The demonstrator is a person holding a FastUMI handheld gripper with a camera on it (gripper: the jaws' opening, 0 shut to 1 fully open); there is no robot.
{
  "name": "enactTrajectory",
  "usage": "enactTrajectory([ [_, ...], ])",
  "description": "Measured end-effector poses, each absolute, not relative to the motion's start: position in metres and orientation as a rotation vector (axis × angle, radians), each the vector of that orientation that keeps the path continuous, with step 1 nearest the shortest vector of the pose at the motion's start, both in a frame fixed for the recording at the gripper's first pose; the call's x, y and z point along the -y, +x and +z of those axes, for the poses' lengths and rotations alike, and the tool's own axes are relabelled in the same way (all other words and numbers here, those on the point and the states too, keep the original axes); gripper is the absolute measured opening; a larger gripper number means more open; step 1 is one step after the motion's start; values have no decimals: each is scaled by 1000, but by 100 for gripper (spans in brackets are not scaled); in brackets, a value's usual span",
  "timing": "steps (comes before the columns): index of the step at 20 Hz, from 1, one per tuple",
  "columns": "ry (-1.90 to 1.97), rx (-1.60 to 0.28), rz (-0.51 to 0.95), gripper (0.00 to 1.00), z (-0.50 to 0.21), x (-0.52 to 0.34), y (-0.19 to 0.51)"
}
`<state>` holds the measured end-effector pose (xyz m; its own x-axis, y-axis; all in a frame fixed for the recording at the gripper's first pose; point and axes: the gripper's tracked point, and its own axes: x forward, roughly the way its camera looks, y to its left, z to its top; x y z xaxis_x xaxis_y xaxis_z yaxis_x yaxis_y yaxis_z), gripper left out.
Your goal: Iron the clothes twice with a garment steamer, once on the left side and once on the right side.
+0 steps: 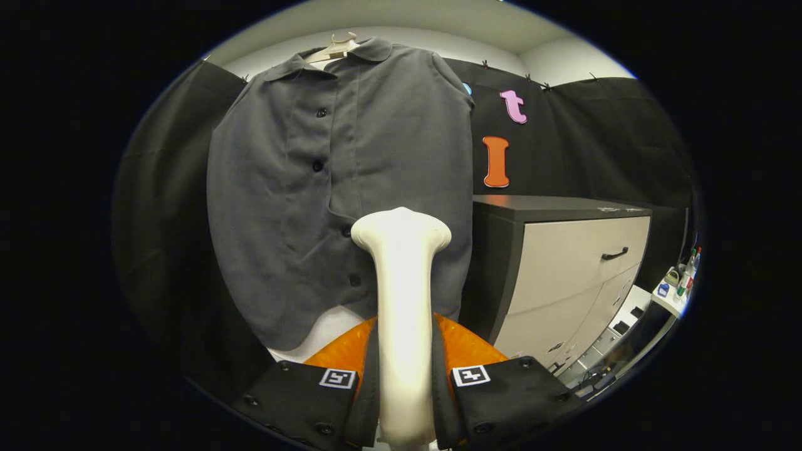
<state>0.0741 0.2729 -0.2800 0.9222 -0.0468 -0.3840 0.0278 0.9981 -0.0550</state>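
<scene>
A dark grey button-up shirt [351, 188] hangs on a pale hanger [335, 47] against the booth wall, straight ahead of the fingers. My gripper [404, 376] is shut on the cream-white garment steamer [401, 294], both fingers pressing on its handle. The steamer stands upright between the fingers, its wide head [401, 232] level with the shirt's lower button placket. The head sits in front of the shirt's lower right panel; whether it touches the cloth I cannot tell.
A cabinet [576, 263] with a dark top and pale drawer fronts stands just right of the shirt. Beyond it, a small shelf [673, 294] holds several bottles. Black cloth walls close off the left and the back.
</scene>
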Motion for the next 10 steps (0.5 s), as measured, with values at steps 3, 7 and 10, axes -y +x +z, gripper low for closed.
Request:
enactTrajectory([
  [3,-46,-416,-39,42,-292,-272,69],
  [7,-46,-434,-41,42,-302,-271,66],
  [10,-47,-433,-43,43,-296,-273,62],
])
